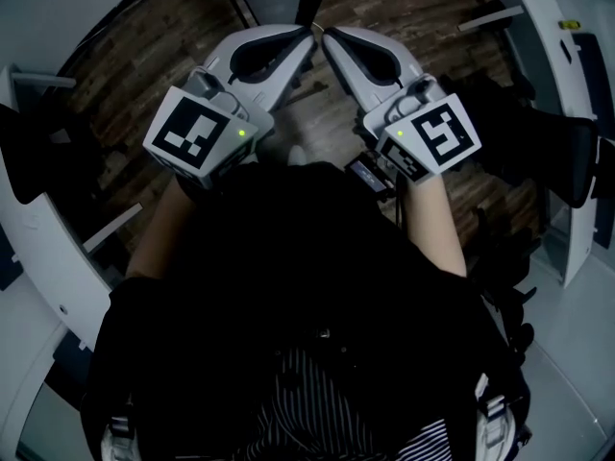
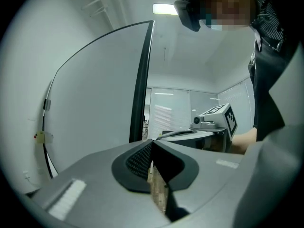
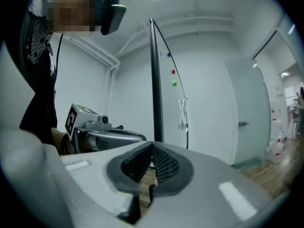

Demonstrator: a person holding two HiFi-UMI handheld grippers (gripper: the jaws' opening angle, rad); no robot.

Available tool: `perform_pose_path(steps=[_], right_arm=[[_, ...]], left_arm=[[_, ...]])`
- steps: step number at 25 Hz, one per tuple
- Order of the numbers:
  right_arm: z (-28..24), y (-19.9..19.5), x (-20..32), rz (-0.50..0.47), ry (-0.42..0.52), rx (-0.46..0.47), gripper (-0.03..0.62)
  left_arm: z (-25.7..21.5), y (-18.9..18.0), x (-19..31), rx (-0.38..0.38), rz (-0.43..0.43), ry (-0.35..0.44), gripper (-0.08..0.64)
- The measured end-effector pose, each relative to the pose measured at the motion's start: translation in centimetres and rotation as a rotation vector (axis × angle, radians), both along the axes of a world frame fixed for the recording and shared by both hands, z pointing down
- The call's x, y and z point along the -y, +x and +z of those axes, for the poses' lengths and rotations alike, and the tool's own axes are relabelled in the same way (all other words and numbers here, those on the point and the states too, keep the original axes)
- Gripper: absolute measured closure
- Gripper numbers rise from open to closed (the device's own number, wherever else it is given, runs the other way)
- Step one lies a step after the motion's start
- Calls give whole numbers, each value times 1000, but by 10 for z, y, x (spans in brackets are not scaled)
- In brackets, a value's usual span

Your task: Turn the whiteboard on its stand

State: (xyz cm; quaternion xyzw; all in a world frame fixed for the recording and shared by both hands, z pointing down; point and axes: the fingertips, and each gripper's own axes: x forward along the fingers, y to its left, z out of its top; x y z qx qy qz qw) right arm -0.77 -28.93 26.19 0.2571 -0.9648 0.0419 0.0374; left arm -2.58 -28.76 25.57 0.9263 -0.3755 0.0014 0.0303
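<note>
Facing the whiteboard [image 2: 95, 94] edge, left gripper [image 1: 307, 42] and right gripper [image 1: 328, 36] sit closed.

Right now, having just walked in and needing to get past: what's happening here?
A person holds a tool in each hand. The left tool and right tool are both shut and empty, tips side by side just before the upright edge of the whiteboard. Whether they touch it, I cannot tell.

The whiteboard [image 2: 95, 94] is smooth and white. The left hand-held gripper [image 2: 152, 142] and right hand-held gripper [image 3: 152, 145] — matt grey plastic, bumpy black pads [image 3: 164, 164]. Brown wood floor [image 1: 154, 75].
</note>
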Motion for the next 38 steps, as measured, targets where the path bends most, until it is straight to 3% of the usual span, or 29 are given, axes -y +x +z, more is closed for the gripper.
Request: perform_pose_path(steps=[15, 25, 31, 38], right_arm=[[-3, 0, 4, 83, 20, -30, 591], [7, 4, 10, 200, 21, -56, 586], [18, -5, 9, 202, -13, -68, 497], [21, -14, 17, 211, -24, -69, 456]], left_arm=[[-1, 2, 10, -3, 77, -7, 557], [10, -11, 6, -16, 81, -43, 557], [18, -19, 6, -34, 71, -65, 557], [17, -24, 12, -39, 80, -64, 557]])
